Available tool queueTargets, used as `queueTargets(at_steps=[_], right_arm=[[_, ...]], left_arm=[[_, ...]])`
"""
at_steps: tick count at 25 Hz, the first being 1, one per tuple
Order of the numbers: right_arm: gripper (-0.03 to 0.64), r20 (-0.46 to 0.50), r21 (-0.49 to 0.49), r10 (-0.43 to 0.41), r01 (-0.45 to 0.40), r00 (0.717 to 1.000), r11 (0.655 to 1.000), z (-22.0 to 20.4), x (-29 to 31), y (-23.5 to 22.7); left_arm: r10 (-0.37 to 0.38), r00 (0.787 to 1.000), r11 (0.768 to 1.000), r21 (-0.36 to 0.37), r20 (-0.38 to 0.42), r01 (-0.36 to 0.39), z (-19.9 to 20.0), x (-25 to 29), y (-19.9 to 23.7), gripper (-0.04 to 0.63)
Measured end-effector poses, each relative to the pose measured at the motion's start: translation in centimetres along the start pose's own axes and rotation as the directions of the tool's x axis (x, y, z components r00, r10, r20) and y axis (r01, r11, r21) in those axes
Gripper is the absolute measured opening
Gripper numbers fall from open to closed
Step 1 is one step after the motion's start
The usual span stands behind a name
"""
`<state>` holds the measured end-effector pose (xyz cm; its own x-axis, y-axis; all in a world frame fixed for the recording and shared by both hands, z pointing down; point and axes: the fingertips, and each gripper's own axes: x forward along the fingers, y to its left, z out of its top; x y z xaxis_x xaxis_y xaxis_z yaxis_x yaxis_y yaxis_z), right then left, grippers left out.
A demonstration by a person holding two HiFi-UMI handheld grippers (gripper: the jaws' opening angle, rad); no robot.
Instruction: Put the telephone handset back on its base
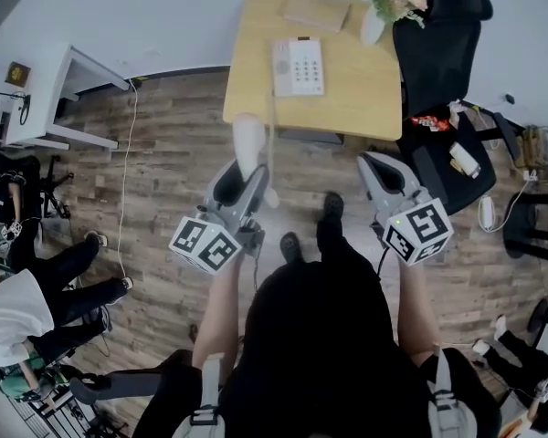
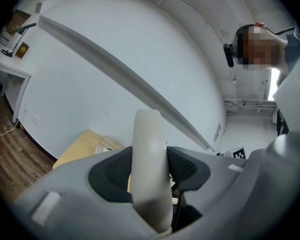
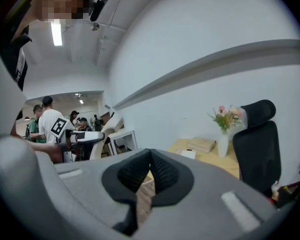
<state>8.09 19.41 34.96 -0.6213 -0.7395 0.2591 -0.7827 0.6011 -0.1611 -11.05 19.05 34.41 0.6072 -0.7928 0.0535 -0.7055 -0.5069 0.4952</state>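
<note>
The white telephone handset (image 1: 249, 144) stands up from my left gripper (image 1: 240, 173), which is shut on it; its cord runs toward the desk. In the left gripper view the handset (image 2: 150, 169) fills the gap between the dark pads. The telephone base (image 1: 298, 66) with its keypad lies on the wooden desk (image 1: 256, 89), ahead of both grippers and over the floor's far side. My right gripper (image 1: 374, 167) hangs over the floor at the right, shut with nothing in it; its pads (image 3: 162, 171) meet in the right gripper view.
A book (image 1: 317, 10) and a vase of flowers (image 1: 388, 3) stand at the desk's back. A black office chair (image 1: 438, 53) is right of the desk. White furniture (image 1: 46, 99) stands at the left, and people (image 1: 36, 281) sit at the lower left.
</note>
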Motion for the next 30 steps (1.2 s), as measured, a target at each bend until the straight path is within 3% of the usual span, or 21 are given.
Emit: queueTargets(at_steps=[10,21,30], right_arm=[[0.003,-0.057,-0.132,0.046,-0.054,0.997,0.990,1.4,2.8,-5.4],[0.003,-0.041,-0.071,0.259,-0.261,0.965,0.963,1.8,3.8,-9.2],[0.003,-0.049,-0.035,0.271,-0.273,0.961,0.961,0.7,4.3,-11.9]], left_arm=[[0.031,0.999,0.999,0.009,-0.016,-0.031,0.3,7.4,-0.6,0.219],[0.126,0.992,0.992,-0.015,-0.014,-0.126,-1.3,12.9,-0.9,0.219],[0.164,0.985,0.986,-0.001,-0.047,-0.164,-3.2,15.0,-1.7,0.219]])
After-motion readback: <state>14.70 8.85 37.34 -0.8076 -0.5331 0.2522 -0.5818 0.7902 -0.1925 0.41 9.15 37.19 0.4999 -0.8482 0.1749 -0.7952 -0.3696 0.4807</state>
